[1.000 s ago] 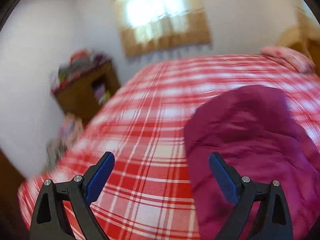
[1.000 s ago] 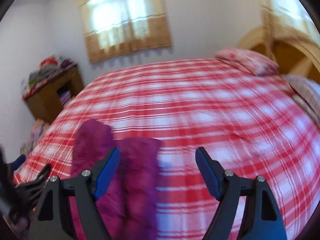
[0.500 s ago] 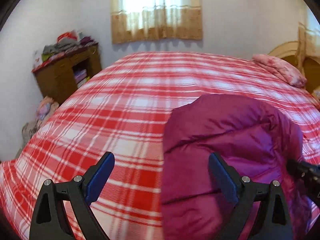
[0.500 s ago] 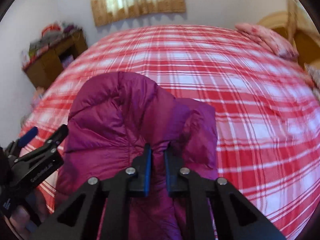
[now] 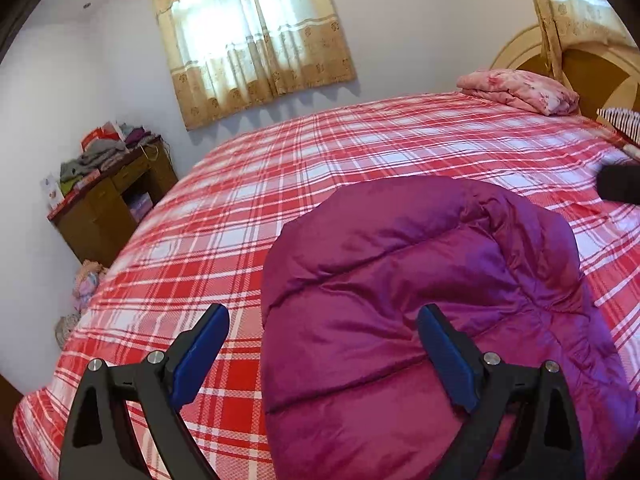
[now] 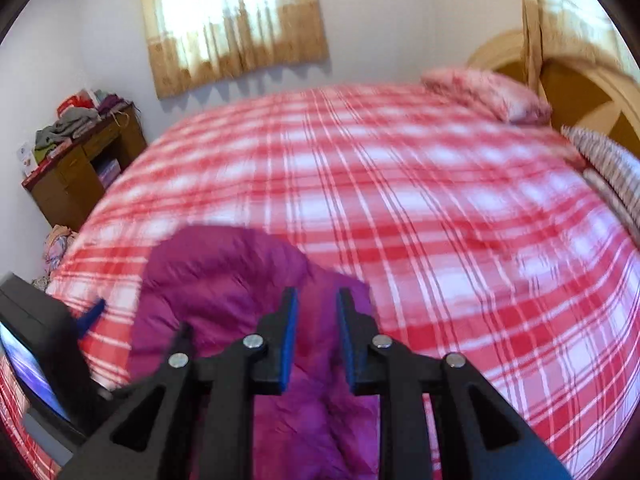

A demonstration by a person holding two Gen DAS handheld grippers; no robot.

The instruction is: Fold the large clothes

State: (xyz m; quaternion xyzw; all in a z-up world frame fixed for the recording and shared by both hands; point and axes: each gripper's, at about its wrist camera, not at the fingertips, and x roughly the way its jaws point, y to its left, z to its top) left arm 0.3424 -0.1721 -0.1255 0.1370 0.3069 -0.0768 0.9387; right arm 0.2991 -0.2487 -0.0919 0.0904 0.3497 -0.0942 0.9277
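A magenta puffer jacket (image 5: pixel 400 292) lies folded over in a bulky heap on the red and white plaid bed (image 5: pixel 280 184). My left gripper (image 5: pixel 324 356) is open above the jacket's near left edge, holding nothing. In the right wrist view the jacket (image 6: pixel 224 280) lies below and ahead. My right gripper (image 6: pixel 317 340) has its jaws a narrow gap apart, with no cloth seen between them. The left gripper's body (image 6: pixel 36 344) shows at the left edge there. The right gripper shows as a dark shape (image 5: pixel 620 186) at the right edge of the left wrist view.
A pink floral pillow (image 5: pixel 520 90) lies at the head of the bed by the wooden headboard (image 5: pixel 592 76). A striped pillow (image 6: pixel 612 168) lies at the right. A wooden cabinet (image 5: pixel 108 204) piled with clothes stands by the left wall, under the curtained window (image 5: pixel 252 40).
My right gripper shut low on the jacket, then parted slightly and lifted back from it. My left gripper stayed open and steadied over the jacket's left edge.
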